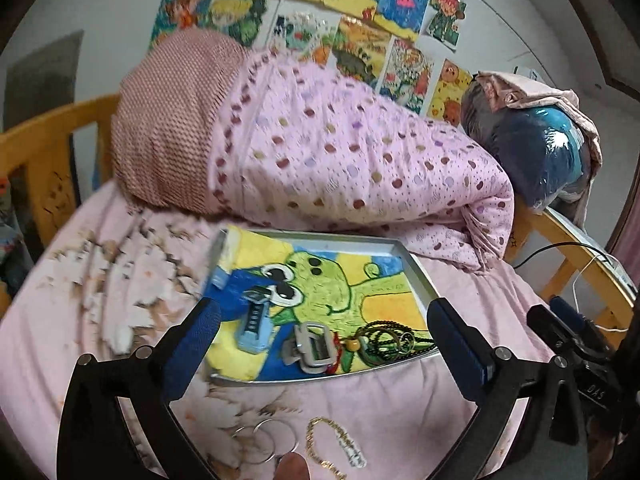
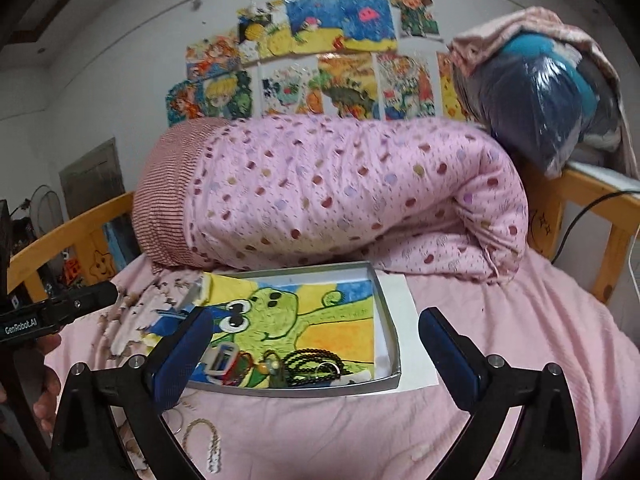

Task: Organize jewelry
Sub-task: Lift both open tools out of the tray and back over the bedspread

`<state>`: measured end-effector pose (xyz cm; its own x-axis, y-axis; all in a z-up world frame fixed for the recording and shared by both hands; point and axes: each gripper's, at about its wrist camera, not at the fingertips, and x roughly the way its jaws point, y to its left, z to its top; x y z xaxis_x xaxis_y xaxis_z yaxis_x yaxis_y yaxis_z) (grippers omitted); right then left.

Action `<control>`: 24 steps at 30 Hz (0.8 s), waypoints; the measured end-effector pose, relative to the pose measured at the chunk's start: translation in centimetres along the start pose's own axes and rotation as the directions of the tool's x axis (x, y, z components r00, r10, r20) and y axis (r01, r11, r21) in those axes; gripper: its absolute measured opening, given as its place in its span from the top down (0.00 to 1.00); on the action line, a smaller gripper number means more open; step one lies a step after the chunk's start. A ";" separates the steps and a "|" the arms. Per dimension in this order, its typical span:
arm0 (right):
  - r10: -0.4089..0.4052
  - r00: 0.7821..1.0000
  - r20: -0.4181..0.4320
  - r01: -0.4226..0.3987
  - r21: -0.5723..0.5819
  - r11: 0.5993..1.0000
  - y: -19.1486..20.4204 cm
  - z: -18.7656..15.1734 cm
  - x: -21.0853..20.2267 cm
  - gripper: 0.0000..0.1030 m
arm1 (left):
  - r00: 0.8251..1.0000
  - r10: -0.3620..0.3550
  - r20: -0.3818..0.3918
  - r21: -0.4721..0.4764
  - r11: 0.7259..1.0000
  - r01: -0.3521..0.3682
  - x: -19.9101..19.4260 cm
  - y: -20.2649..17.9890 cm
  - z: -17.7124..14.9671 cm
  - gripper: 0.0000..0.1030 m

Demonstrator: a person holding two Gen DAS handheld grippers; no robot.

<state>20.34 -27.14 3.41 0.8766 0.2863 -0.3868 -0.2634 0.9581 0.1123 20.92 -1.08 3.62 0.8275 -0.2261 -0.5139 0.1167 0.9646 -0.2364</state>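
A shallow grey tray [image 1: 420, 276] lined with a frog picture lies on the pink bedsheet. At its near end are a blue watch [image 1: 254, 328], a grey watch [image 1: 310, 346], a dark bead necklace [image 1: 384, 340] and small rings [image 1: 406, 340]. On the sheet in front of the tray lie silver hoops [image 1: 266, 438] and a gold chain [image 1: 332, 440]. My left gripper [image 1: 323, 312] hangs open above the tray's near end, holding nothing. My right gripper [image 2: 316, 318] is open and empty too, over the same tray [image 2: 386, 312]. The hoops [image 2: 176, 420] and chain [image 2: 204, 436] lie below its left finger.
A rolled pink dotted quilt [image 1: 320, 152] lies just behind the tray. A wooden bed frame [image 1: 48, 136] runs around the mattress. A plastic-wrapped bundle [image 1: 540, 152] sits at the back right, with cables [image 1: 560, 248] nearby. White paper [image 2: 412, 320] sticks out under the tray's right side.
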 end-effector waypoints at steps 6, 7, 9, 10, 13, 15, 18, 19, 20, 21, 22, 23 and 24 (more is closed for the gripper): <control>0.041 0.999 0.036 -0.039 -0.048 0.998 1.5 -0.8 -3.2 0.00 | 0.998 0.052 0.033 0.019 0.998 -0.053 -3.5 0.6 -1.4 0.02; 0.049 0.998 0.038 -0.047 -0.052 0.998 1.7 -0.9 -3.5 0.00 | 0.998 0.059 0.033 0.022 0.998 -0.060 -4.1 0.7 -1.8 0.02; 0.067 0.997 0.038 -0.065 -0.061 0.996 2.0 -1.2 -4.2 0.00 | 0.997 0.074 0.037 0.033 0.997 -0.075 -5.2 0.8 -2.3 0.02; 0.074 0.997 0.037 -0.071 -0.064 0.995 2.0 -1.4 -4.5 0.00 | 0.996 0.082 0.039 0.041 0.996 -0.083 -5.8 0.9 -2.7 0.02; 0.089 0.995 0.039 -0.086 -0.077 0.993 2.4 -2.0 -5.4 0.00 | 0.994 0.099 0.041 0.064 0.993 -0.102 -7.0 1.1 -3.5 0.02; 0.098 0.994 0.041 -0.094 -0.083 0.992 2.7 -2.3 -5.9 0.00 | 0.993 0.113 0.038 0.079 0.990 -0.116 -7.8 1.2 -4.2 0.02; 0.108 0.993 0.039 -0.104 -0.091 0.990 3.0 -3.0 -6.6 0.00 | 0.992 0.125 0.023 0.081 0.989 -0.127 -8.6 1.6 -5.3 0.02; 0.106 0.994 0.039 -0.102 -0.093 0.990 3.1 -3.2 -6.8 0.00 | 0.991 0.131 0.019 0.082 0.988 -0.133 -8.9 1.7 -5.7 0.02; 0.103 0.994 0.039 -0.099 -0.097 0.990 3.3 -3.4 -7.0 0.00 | 0.991 0.136 0.017 0.083 0.987 -0.137 -9.1 1.8 -6.0 0.02; 0.101 0.994 0.038 -0.097 -0.101 0.990 3.4 -3.6 -7.2 0.00 | 0.990 0.141 0.013 0.084 0.986 -0.142 -9.4 1.9 -6.4 0.02; 0.099 0.994 0.036 -0.094 -0.103 0.990 3.6 -3.8 -7.4 0.00 | 0.989 0.147 0.011 0.085 0.986 -0.147 -9.7 1.9 -6.7 0.02; 0.096 0.995 0.032 -0.093 -0.102 0.990 3.7 -4.0 -7.5 0.00 | 0.989 0.150 0.008 0.086 0.985 -0.150 -9.9 2.1 -6.9 0.02; 0.093 0.995 0.029 -0.090 -0.099 0.991 3.7 -4.2 -7.6 0.00 | 0.988 0.154 0.005 0.089 0.984 -0.154 -10.1 2.1 -7.2 0.02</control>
<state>10.95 -25.78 2.92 0.8594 0.3744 -0.3483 -0.3796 0.9235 0.0558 8.81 2.25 2.35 0.8383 -0.0741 -0.5401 0.0362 0.9961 -0.0805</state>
